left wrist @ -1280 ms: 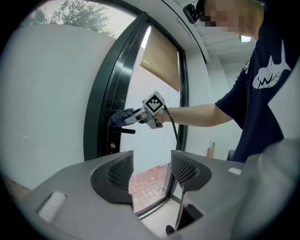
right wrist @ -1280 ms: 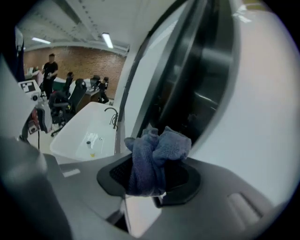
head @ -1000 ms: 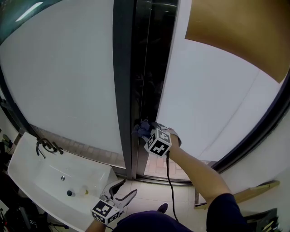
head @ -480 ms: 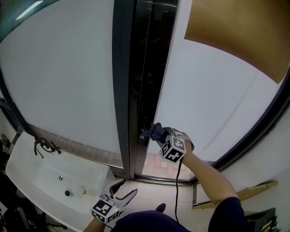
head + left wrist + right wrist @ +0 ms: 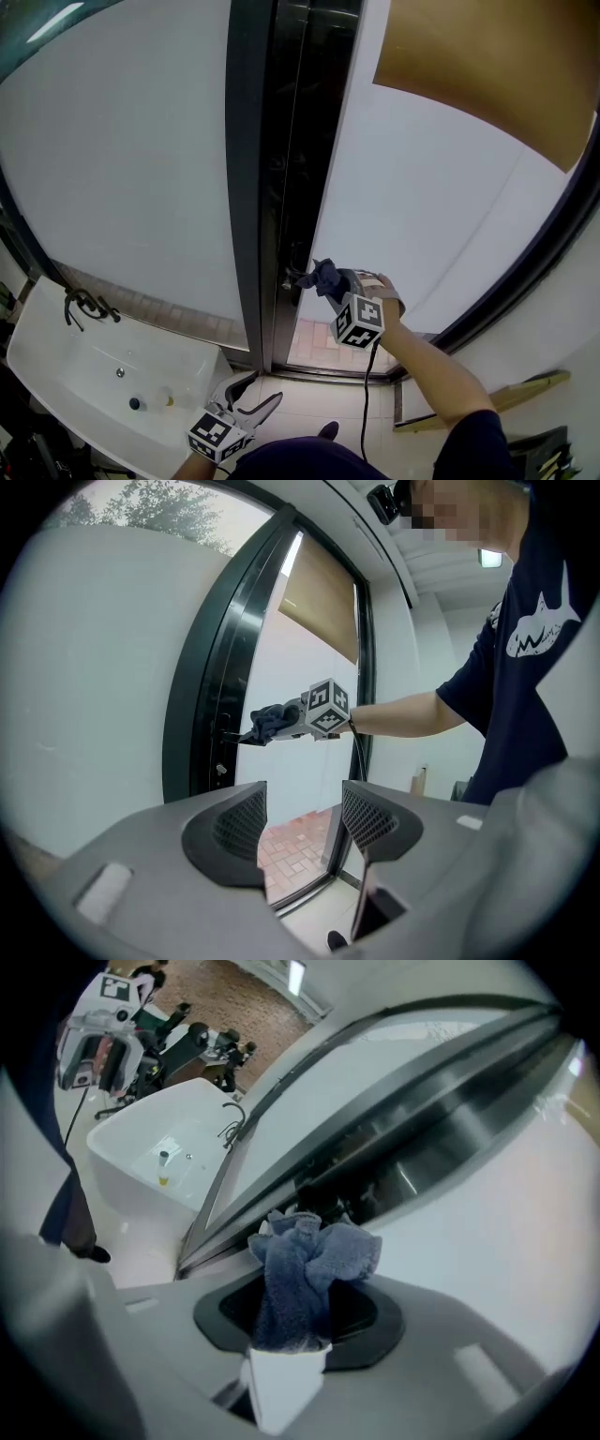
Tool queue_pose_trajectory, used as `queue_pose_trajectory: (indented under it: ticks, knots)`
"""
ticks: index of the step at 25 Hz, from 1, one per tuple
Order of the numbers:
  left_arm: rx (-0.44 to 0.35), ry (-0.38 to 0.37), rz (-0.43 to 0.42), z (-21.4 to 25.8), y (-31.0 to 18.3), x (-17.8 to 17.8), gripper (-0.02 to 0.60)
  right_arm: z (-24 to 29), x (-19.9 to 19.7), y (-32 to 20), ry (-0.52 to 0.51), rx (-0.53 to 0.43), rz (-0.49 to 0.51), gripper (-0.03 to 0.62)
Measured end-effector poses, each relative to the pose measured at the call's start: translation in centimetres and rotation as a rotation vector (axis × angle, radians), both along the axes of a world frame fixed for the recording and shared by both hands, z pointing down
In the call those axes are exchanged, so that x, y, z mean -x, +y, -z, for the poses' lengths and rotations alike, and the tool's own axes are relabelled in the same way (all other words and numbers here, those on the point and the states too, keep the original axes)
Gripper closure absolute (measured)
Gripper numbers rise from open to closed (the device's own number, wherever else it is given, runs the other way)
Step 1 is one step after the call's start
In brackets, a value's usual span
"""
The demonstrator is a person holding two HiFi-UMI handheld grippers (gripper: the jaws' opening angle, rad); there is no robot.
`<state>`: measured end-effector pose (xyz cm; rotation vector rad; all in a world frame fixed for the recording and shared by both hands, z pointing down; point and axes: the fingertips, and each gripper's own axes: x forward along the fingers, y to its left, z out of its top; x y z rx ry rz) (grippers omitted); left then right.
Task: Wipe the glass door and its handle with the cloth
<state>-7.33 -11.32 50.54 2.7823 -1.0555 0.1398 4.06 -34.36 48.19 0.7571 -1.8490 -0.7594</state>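
two grippers, only one at the door: cloth sits just right of the handle

one gripper does the work. the right gripper (image 5: 334, 282) is reached out to the dark edge of the glass door (image 5: 422, 216), and its jaws are clamped on the cloth (image 5: 309, 1262), a blue-grey towel bunched into a wad that sticks out past the jaw tips. in the head view the wad lies just right of the handle (image 5: 292, 279), a small dark fitting on the door's black edge strip. the tip of the cloth reaches towards it, but i cannot tell whether the two touch.

the left gripper (image 5: 247, 401) hangs low and near the person, well apart from the door and beside the white sink (image 5: 56, 361). its jaws stand apart with nothing between them; through the gap only the brick floor and the door's bottom rail show.

the coming move turns on one relation: the handle lies to the left of the cloth and slightly farther in, against the dark strip. that strip's long axis runs straight up and down the door. my judgement is that a short push left would bring the wad onto the handle, and strokes along that up-down line would then cover the edge. the wide pale pane to the right, under the brown blind (image 5: 487, 66), looks like the larger part left to wipe. the right arm is plainly the nearer one.
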Motion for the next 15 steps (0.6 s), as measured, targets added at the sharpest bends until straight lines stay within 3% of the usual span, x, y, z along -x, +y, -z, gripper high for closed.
queue_pose_trajectory:
  ticks: [6,10,15]
  knots:
    - [-0.014,0.005,0.021,0.4,0.3,0.5,0.333,-1.4,7.7,1.1,0.241,-0.187,0.215,0.444]
    - [-0.007,0.01,0.042,0.2,0.5,1.1,0.333,-2.8,10.0,-0.6,0.362,-0.267,0.254,0.444]
    - [0.023,0.011,0.055,-0.2,0.8,1.6,0.333,-4.2,9.6,-1.4,0.417,-0.293,0.279,0.444]
